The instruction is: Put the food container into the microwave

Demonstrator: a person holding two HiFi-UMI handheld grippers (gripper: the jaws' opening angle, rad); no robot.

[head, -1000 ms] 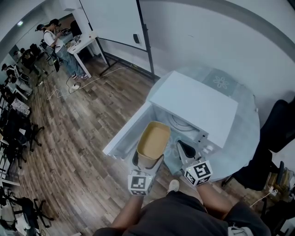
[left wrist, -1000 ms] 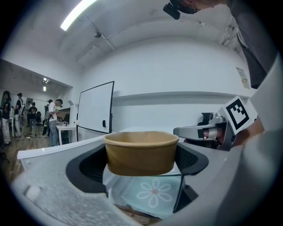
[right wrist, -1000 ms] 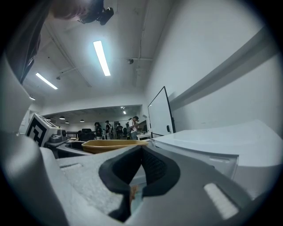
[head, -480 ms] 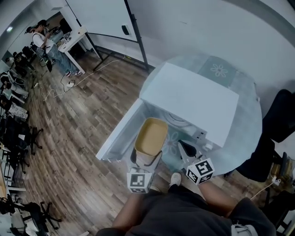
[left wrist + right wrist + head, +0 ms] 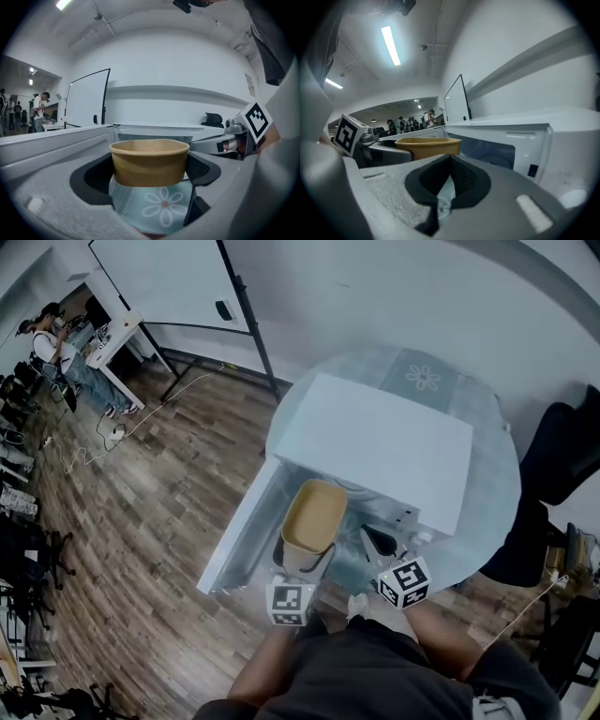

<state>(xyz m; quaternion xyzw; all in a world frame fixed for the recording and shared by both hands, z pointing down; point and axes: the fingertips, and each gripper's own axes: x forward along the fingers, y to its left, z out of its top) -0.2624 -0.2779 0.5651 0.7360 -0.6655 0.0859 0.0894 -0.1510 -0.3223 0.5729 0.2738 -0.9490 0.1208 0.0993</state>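
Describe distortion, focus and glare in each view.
Head view: fisheye curves the walls, corners dark, microwave evenly lit. Left gripper view: food container sharp, nearest foreground blurred. Right gripper view: ceiling light glares, close foreground soft.

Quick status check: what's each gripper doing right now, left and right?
Left gripper: shut on the paper food container.
Right gripper: shut, nothing between its jaws.

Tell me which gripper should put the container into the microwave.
Left. The left gripper holds the container in front of the open microwave; the right gripper is shut and empty beside it.
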